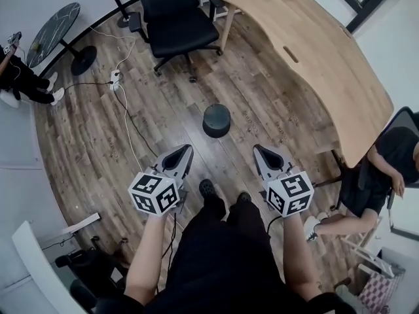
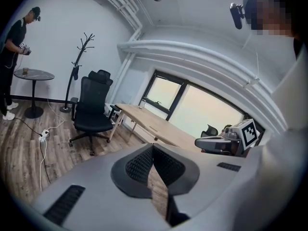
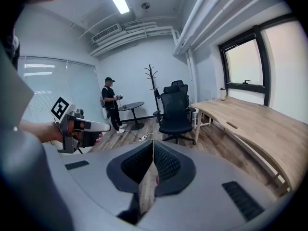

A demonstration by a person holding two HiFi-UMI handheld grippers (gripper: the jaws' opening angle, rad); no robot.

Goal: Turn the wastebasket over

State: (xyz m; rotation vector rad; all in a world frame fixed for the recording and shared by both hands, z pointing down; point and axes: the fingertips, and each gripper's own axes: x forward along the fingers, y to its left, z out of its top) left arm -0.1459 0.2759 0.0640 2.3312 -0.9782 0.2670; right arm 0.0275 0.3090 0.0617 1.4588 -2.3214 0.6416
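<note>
1. The wastebasket (image 1: 216, 120), a dark cylinder, stands on the wood floor (image 1: 275, 110) ahead of and between the two grippers, apart from both. Whether its open end faces up or down cannot be told.
2. Only the head view shows it. In both gripper views, the gripper bodies block the floor ahead.
3. The left gripper (image 1: 186, 149) is clenched, with nothing between its jaws.
4. The right gripper (image 1: 259, 150) is likewise clenched and empty.
5. Each gripper view shows the other gripper at its edge.
6. The coat stand (image 3: 154, 81) appears only in the gripper views.
7. A seated person (image 1: 386, 169) beside the wooden desk (image 1: 308, 51) appears only in the head view, cut off by the frame edge.
</note>
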